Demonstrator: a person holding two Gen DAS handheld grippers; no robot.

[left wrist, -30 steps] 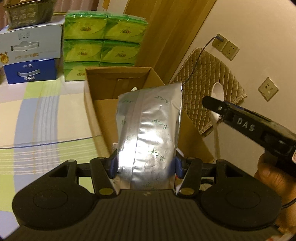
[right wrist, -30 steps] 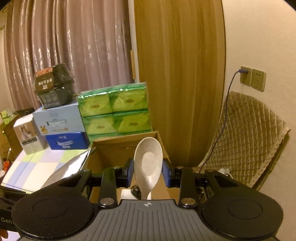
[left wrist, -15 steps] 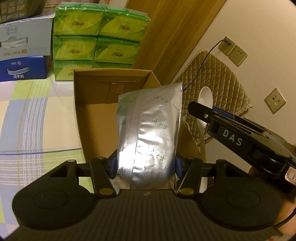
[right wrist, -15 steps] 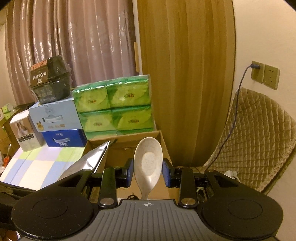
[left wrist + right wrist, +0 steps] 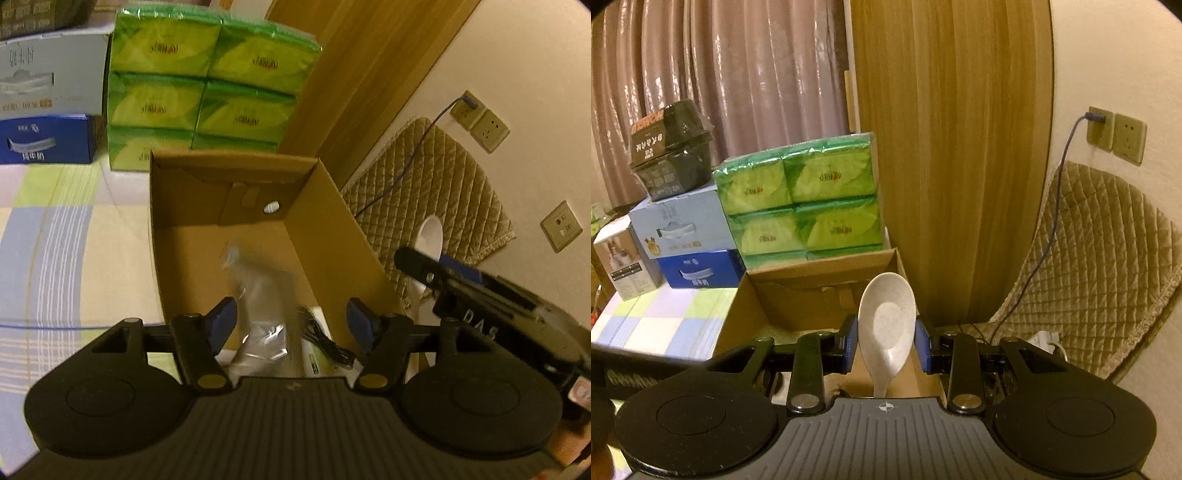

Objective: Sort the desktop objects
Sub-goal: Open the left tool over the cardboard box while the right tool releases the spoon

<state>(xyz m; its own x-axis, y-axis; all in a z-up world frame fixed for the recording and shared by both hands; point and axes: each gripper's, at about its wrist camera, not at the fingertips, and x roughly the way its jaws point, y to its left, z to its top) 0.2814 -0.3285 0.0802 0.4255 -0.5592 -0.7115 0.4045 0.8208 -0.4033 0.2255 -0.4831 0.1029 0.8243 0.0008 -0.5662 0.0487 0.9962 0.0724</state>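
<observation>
The table (image 5: pixel 55 258) is covered by a checked cloth, and an open box (image 5: pixel 314 236) is set at its edge. Inside the box a silver pouch (image 5: pixel 258 295) is seen, blurred, with its long axis running up the frame, away from the camera. The left tool (image 5: pixel 291 319) is held above the box; its jaws have just been opening and are spread, clear of the pouch. The right tool (image 5: pixel 886 345) is pinched on a white spoon (image 5: pixel 888 325), bowl pointing up, handle down.
</observation>
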